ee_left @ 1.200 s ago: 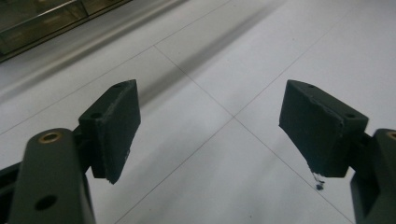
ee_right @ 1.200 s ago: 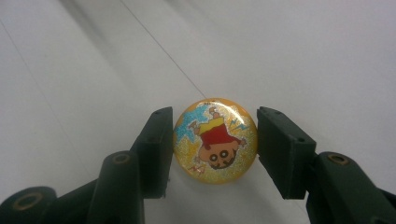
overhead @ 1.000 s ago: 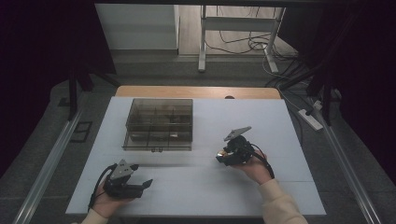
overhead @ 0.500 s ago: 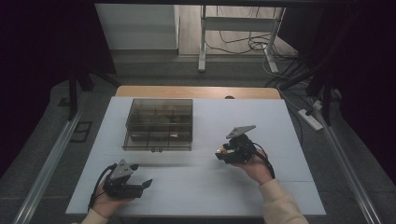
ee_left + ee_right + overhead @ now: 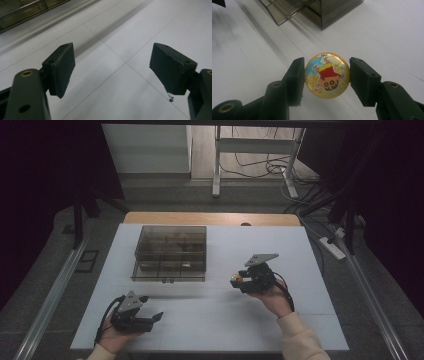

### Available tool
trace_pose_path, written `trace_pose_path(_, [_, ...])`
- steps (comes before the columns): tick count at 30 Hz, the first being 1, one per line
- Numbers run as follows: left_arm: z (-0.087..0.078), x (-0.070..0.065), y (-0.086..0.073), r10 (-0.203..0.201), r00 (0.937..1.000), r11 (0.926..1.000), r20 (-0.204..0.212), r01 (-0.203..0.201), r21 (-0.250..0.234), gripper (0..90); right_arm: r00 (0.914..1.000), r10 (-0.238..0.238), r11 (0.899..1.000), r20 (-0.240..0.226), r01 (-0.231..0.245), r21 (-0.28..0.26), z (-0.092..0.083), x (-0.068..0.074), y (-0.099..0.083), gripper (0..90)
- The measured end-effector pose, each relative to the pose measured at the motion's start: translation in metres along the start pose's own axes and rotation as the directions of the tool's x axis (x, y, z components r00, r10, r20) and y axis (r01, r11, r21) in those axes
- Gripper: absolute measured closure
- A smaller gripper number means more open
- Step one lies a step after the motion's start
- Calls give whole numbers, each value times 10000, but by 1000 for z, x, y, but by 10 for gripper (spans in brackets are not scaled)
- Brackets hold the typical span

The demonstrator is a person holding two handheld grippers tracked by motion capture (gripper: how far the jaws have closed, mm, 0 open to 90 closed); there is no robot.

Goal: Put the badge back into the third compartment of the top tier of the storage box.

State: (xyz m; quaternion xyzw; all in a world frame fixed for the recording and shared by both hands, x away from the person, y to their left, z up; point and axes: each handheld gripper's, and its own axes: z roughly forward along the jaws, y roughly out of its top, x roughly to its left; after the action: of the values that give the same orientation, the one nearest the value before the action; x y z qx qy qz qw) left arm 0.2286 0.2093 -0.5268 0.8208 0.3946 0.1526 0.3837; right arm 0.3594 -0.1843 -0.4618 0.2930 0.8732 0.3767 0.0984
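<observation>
A round yellow badge with a cartoon figure in a red shirt sits between the jaws of my right gripper, which is shut on its edges and holds it above the white table. From above, that right gripper hovers right of centre with the badge at its tip. A smoky transparent organizer box with several compartments stands at the back left of the table; its corner lies ahead of the badge. My left gripper rests near the front left edge, open, with nothing between its pads.
The white table has thin seam lines. A wooden strip runs along its far edge. Beyond stand metal frame legs and floor cables. A power strip lies on the floor at the right.
The right gripper with the badge has shifted slightly; the left gripper has stayed where it was.
</observation>
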Motion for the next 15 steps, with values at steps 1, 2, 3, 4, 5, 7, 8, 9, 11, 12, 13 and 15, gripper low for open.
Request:
trace_pose_path(1, [0, 0, 0, 5, 10000, 10000, -3, -5, 5, 212, 10000, 25, 10000, 2, -25, -64, 0, 0, 0, 477])
trace_pose_path(2, [0, 0, 0, 6, 10000, 10000, 0, -6, 5, 212, 10000, 23, 9999, 7, -23, -112, -1, 0, 0, 477])
trace_pose_path(3, [0, 0, 0, 10, 10000, 10000, 1, -10, 4, 212, 10000, 22, 9999, 13, -21, -161, -1, 0, 0, 477])
trace_pose_path(4, [0, 0, 0, 11, 10000, 10000, -1, -11, 6, 212, 10000, 48, 9998, 4, -47, -216, -2, 0, 1, 477])
trace_pose_path(5, [0, 0, 0, 9, 10000, 10000, -1, -9, 6, 212, 10000, 52, 9997, 13, -52, -243, -2, 0, 1, 477])
trace_pose_path(7, [0, 0, 0, 6, 10000, 10000, -4, -6, 8, 212, 10000, 37, 9995, 43, -36, -307, -3, 0, 1, 477])
trace_pose_path(8, [0, 0, 0, 5, 10000, 10000, -1, -5, 8, 212, 10000, 44, 9995, 45, -42, -324, -4, 0, 1, 477])
trace_pose_path(9, [0, 0, 0, 7, 10000, 10000, -4, -7, 8, 212, 10000, 60, 9992, 57, -57, -384, -4, 0, 1, 477])
trace_pose_path(11, [0, 0, 0, 8, 10000, 10000, -2, -8, 6, 212, 9999, 92, 9988, 69, -89, -483, -5, 0, 2, 477])
trace_pose_path(12, [0, 0, 0, 11, 10000, 10000, -5, -11, 8, 212, 9999, 85, 9987, 67, -82, -502, -5, 0, 2, 477])
trace_pose_path(13, [0, 0, 0, 13, 10000, 10000, -4, -13, 9, 212, 9999, 88, 9983, 71, -84, -580, -6, 1, 2, 477])
trace_pose_path(15, [0, 0, 0, 13, 10000, 10000, -2, -13, 4, 212, 10000, 51, 9976, 55, -47, -695, -7, 1, 3, 476])
